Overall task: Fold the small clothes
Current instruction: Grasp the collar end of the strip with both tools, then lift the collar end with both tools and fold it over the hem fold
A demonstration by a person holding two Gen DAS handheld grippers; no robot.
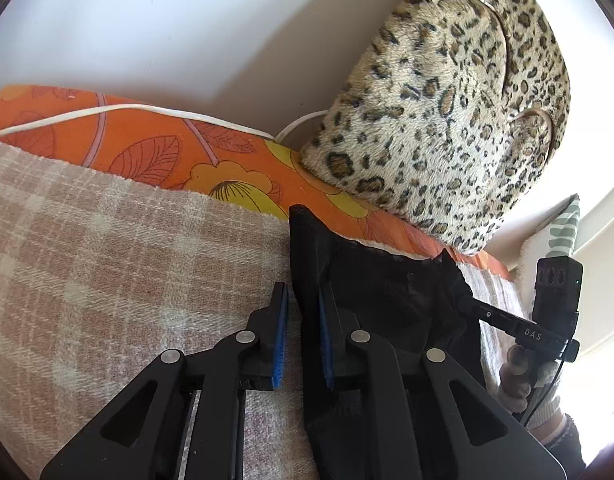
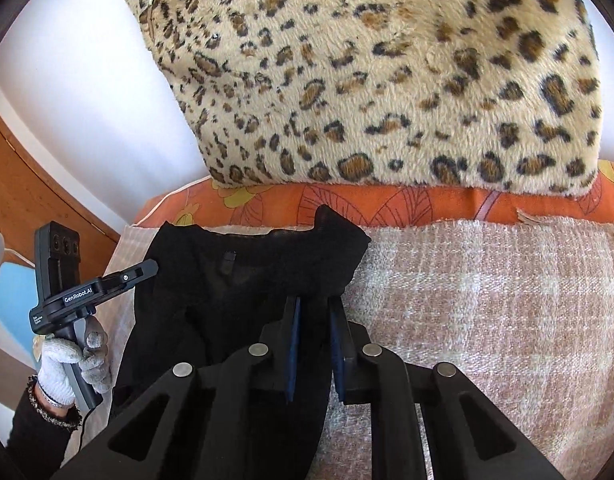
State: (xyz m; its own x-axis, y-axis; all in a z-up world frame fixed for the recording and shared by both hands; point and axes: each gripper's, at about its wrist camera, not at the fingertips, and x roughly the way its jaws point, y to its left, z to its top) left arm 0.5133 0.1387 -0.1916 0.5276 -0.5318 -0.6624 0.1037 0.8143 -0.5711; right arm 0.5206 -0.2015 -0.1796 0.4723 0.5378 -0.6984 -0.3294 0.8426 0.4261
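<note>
Where plaid weave lies: sheer black garment.

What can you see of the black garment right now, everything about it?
The black garment is thin, slightly sheer fabric, rumpled, with a small dark tab near its top hem. It lies on the checked pink-beige blanket, its top edge reaching toward the orange floral sheet below the leopard-print cushion. Each claw has garment fabric between its blue pads, with a gap showing: the left claw at one side edge, the right claw at the other. What kind of clothing it is cannot be told.
</note>
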